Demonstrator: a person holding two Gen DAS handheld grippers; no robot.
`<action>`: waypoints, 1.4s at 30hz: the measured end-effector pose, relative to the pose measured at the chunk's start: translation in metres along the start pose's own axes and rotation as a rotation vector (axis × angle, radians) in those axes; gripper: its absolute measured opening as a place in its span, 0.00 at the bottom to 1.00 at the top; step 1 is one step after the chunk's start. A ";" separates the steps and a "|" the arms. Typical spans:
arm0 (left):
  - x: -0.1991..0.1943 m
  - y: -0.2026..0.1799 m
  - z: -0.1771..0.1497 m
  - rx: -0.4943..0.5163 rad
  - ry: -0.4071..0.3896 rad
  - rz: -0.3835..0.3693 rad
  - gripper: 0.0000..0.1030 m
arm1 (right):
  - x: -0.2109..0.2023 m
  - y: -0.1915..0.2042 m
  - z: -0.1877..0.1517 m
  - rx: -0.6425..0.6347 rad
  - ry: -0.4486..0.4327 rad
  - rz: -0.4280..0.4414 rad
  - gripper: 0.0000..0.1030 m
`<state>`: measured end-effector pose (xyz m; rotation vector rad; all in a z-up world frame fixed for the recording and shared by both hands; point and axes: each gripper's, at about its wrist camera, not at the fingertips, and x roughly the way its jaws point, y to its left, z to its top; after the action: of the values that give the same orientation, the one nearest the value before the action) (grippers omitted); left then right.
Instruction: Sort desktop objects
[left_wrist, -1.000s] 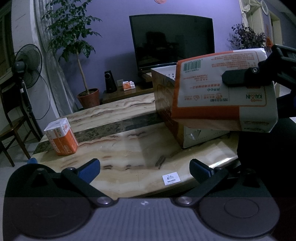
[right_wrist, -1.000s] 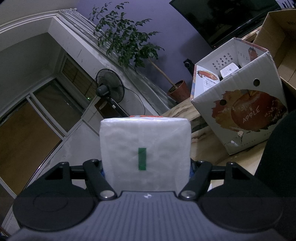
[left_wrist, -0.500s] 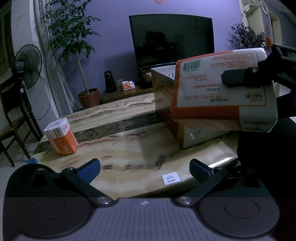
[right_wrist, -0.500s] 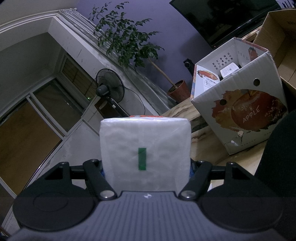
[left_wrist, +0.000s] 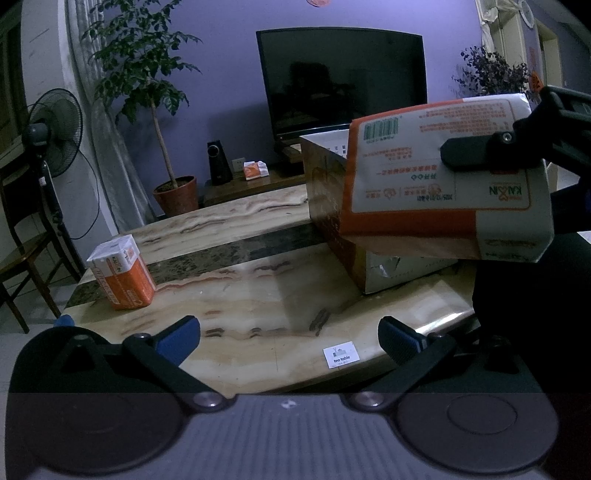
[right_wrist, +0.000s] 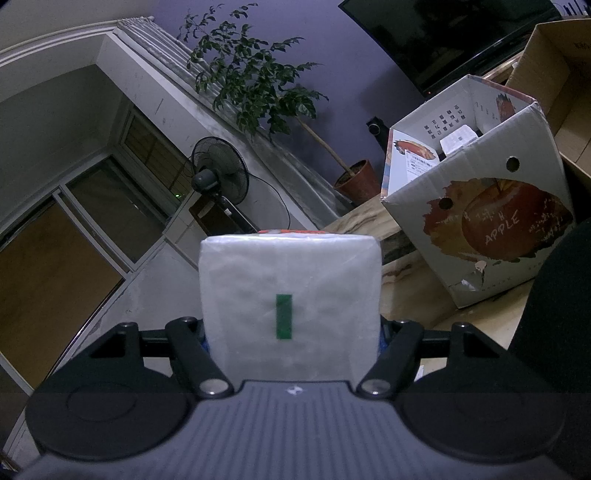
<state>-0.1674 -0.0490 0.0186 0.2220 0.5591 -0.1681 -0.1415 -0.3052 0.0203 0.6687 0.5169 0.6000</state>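
Orange-white tissue pack (left_wrist: 436, 188) clamped in right gripper (right_wrist: 291, 328), pads hidden | left gripper (left_wrist: 288, 336) apart | apple-printed cardboard box (right_wrist: 491, 218) partly hidden

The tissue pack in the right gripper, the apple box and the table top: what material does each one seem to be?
Tissue pack: thin plastic film, slightly glossy and wrinkled, over soft white paper, clamped by the right gripper.
Apple box: printed corrugated cardboard, matte; a torn patch at its lower edge shows paper.
Table top: probably polished marble or a look-alike, veined and reflective.
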 end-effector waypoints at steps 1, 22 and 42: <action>0.000 0.000 0.000 0.000 0.000 0.000 0.99 | 0.000 0.000 0.000 0.000 0.000 0.000 0.71; 0.001 0.001 0.000 0.002 0.001 -0.001 0.99 | 0.002 0.000 0.000 -0.002 0.002 0.002 0.71; 0.002 0.000 0.000 0.003 0.002 -0.002 0.99 | 0.002 0.001 -0.002 -0.005 0.003 0.003 0.71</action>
<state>-0.1657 -0.0489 0.0179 0.2251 0.5607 -0.1705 -0.1419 -0.3023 0.0195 0.6640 0.5172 0.6047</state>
